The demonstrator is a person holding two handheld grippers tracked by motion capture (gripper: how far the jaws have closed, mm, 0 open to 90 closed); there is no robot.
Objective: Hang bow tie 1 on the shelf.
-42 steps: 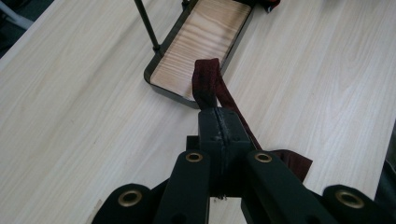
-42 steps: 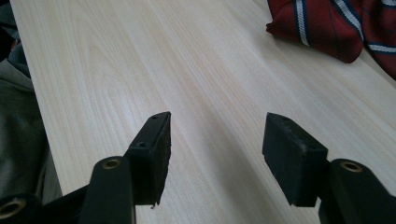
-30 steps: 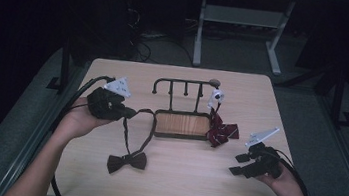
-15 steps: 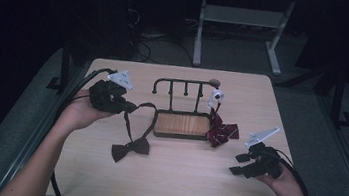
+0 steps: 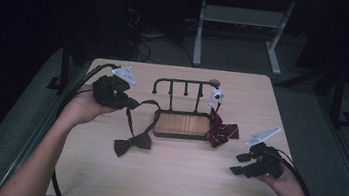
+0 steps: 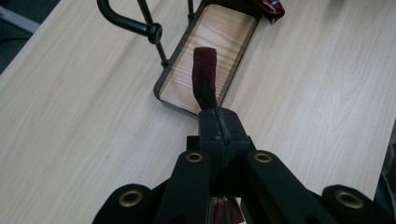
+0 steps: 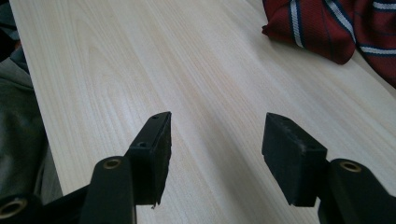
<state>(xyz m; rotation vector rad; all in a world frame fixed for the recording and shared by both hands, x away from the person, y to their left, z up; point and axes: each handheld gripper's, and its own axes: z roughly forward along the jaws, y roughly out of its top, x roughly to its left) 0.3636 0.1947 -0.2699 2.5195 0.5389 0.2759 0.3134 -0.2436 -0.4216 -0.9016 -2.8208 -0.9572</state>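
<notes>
Left gripper (image 5: 112, 92) is gripping the strap (image 6: 204, 77) of the dark bow tie (image 5: 131, 144), jaws clamped fully shut on it. The strap is running forward out of the jaw tips toward the wooden tray of the hanger stand (image 5: 183, 110), which is sitting just ahead of them; the bow itself is lying on the counter (image 5: 177, 179), below and to one side of the jaws.

Right gripper (image 5: 255, 161) is idling low over bare counter, jaws wide apart and holding nothing. The striped red tie (image 7: 336, 28) is lying ahead of those jaws, at the stand's base.

Step in hand, as I read it: carrying the bow tie to the stand for hanging. Next move probably needs the strap lifted above the pegs on the rail (image 6: 126, 23), then its loop dropped over one.
</notes>
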